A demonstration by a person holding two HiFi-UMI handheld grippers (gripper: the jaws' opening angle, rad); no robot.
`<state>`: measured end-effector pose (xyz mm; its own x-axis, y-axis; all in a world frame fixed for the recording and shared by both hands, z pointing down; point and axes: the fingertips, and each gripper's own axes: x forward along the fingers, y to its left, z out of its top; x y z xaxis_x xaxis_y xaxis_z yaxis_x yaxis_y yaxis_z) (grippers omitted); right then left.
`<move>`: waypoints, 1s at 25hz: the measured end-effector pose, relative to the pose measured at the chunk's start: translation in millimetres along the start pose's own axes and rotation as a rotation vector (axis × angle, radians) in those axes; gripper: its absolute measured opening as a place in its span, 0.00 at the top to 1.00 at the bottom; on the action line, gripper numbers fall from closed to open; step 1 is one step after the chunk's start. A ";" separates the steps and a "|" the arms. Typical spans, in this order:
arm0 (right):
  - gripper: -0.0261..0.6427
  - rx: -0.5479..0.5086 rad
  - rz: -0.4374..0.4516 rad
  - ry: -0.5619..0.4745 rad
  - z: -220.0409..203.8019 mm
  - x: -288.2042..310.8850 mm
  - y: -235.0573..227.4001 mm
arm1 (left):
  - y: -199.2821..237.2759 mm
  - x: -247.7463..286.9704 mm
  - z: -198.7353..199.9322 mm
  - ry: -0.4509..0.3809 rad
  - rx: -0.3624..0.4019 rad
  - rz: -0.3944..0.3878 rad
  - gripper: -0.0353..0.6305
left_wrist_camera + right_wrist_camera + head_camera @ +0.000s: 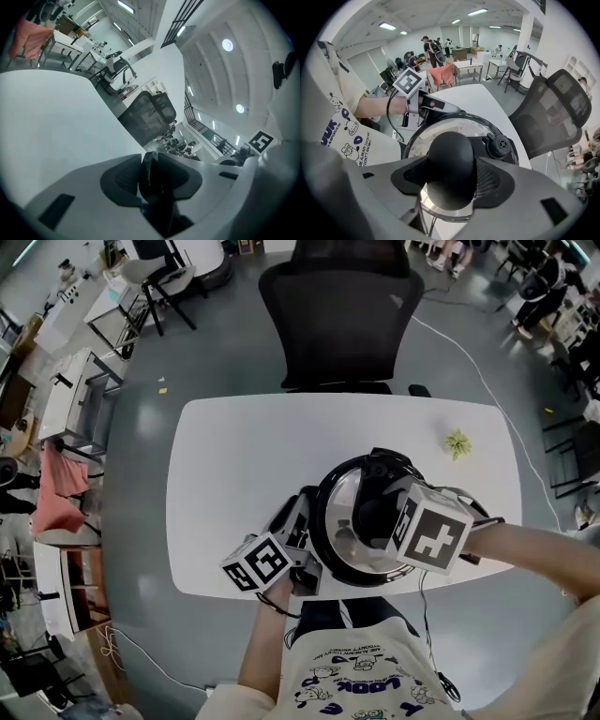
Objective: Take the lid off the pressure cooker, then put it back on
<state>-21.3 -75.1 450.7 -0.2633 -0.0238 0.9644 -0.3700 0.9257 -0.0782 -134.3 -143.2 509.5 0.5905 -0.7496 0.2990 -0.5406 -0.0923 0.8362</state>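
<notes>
— Lid?
— The shiny steel lid point(451, 125) sits on the black pressure cooker point(322, 521). My right tongs point(450, 183) clasp its round black knob point(450, 157); my left tongs point(152, 183) pinch the cooker's black side handle point(158, 206).

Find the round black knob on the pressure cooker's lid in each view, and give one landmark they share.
Right gripper view: the round black knob sits low centre, between the jaws.
Head view: lower centre-right, at the middle of the shiny steel lid, largely hidden under the right gripper.
Left gripper view: not in it; a black cooker handle fills the jaws.
Shared landmark: the black mesh office chair.
</notes>
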 end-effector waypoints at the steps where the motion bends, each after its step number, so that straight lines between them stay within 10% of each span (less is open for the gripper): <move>1: 0.52 -0.001 -0.003 -0.002 0.5 -0.1 0.1 | 0.0 -0.6 0.1 -0.004 -0.005 -0.001 0.76; 25: 0.52 0.162 -0.082 -0.074 0.4 -1.3 -2.5 | 1.2 -3.1 -0.8 -0.039 -0.028 0.025 0.77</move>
<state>-20.4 -77.6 449.6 -0.2891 -0.1301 0.9484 -0.5298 0.8469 -0.0453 -136.2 -140.5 509.9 0.5526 -0.7768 0.3022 -0.5375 -0.0550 0.8415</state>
